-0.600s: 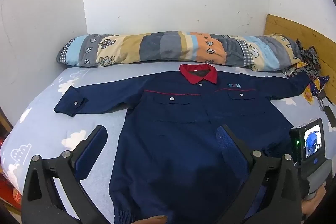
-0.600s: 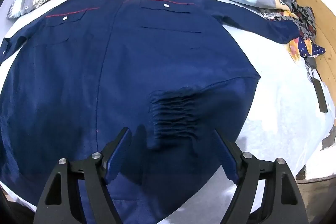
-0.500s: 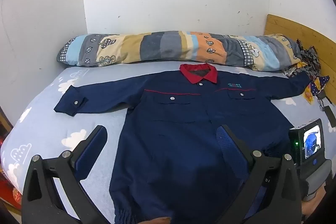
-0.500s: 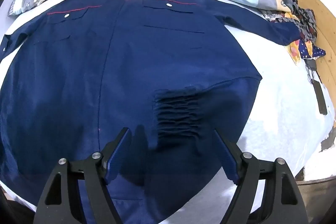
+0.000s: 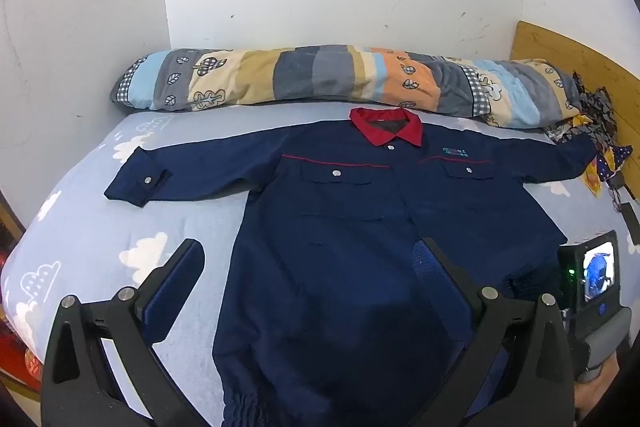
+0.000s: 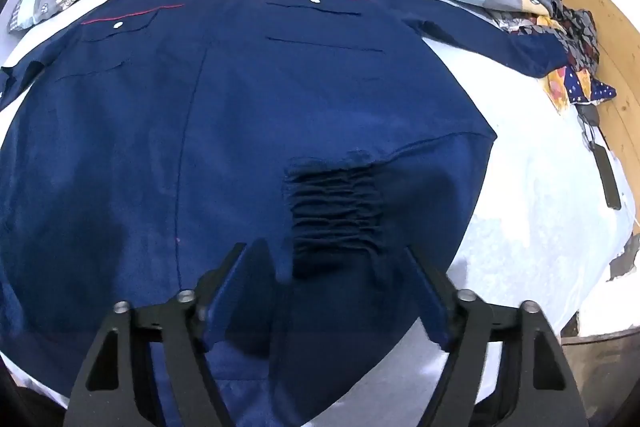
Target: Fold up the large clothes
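Both tongs gape empty: left gripper (image 5: pixel 308 291) above the navy work jacket (image 5: pixel 360 227), right gripper (image 6: pixel 332 287) just short of its folded-up elastic hem (image 6: pixel 332 211). Pinching only one layer could undo that fold.

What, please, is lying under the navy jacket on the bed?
The jacket lies flat on a light blue sheet printed with white clouds. Only the sheet around it shows; whatever is directly beneath the jacket is covered.

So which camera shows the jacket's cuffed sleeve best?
The left wrist view: the cuffed sleeve lies whole on the bed, button visible. The right wrist view catches only its end at the picture's left edge.
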Tool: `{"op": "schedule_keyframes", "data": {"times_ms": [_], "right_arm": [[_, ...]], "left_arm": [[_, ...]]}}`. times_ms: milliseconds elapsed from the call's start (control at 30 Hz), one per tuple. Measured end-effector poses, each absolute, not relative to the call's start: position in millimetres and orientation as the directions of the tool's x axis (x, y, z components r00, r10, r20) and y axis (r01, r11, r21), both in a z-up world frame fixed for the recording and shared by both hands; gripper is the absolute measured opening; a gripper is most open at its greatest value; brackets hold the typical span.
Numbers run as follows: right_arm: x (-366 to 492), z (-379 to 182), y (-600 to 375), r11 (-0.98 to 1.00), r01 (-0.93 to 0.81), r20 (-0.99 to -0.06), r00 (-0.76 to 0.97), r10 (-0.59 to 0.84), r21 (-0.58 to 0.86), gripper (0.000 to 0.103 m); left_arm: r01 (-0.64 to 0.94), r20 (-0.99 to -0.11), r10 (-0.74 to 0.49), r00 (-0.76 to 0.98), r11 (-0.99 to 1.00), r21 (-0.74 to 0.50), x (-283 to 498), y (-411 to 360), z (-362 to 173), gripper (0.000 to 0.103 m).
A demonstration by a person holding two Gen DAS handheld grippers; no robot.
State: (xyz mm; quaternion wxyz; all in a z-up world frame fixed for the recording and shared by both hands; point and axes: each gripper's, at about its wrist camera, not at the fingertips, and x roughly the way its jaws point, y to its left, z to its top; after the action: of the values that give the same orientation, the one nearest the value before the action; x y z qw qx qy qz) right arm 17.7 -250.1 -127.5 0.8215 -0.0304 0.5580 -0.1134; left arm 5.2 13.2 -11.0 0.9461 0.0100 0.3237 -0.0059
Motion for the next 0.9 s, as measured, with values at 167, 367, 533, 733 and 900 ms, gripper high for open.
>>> {"op": "schedule_keyframes", "data": {"times_ms": [167,367,533,733,900], "right_arm": [[20,-132,-264,0.975,0.183,-0.924,0.337,-0.179,-0.122,0.042],[5,-112,-276,0.979,0.203,-0.911,0.401,-0.096,-0.014,0.015],[-6,-99,-295,0.966,0.257,-0.901,0.424,-0.089,0.025,0.015],[-38,-90,-327,0.918,0.386,-0.897,0.432,-0.093,0.091,0.012],[-87,-101,-362,0.847,0.526,-0.931,0.343,-0.126,0.08,0.025]], "left_arm": [[0.022,-0.615,-0.003,0.788,0.999,0.024,6,12,-12,0.103],[0.02,-0.62,-0.007,0.785,1.0,0.014,6,11,-11,0.103],[0.024,-0.62,-0.01,0.785,1.0,0.014,7,10,-9,0.103],[0.021,-0.625,-0.008,0.78,1.0,0.013,9,10,-10,0.103],[0.021,-0.627,-0.023,0.779,1.0,-0.011,10,12,-11,0.103]]}}
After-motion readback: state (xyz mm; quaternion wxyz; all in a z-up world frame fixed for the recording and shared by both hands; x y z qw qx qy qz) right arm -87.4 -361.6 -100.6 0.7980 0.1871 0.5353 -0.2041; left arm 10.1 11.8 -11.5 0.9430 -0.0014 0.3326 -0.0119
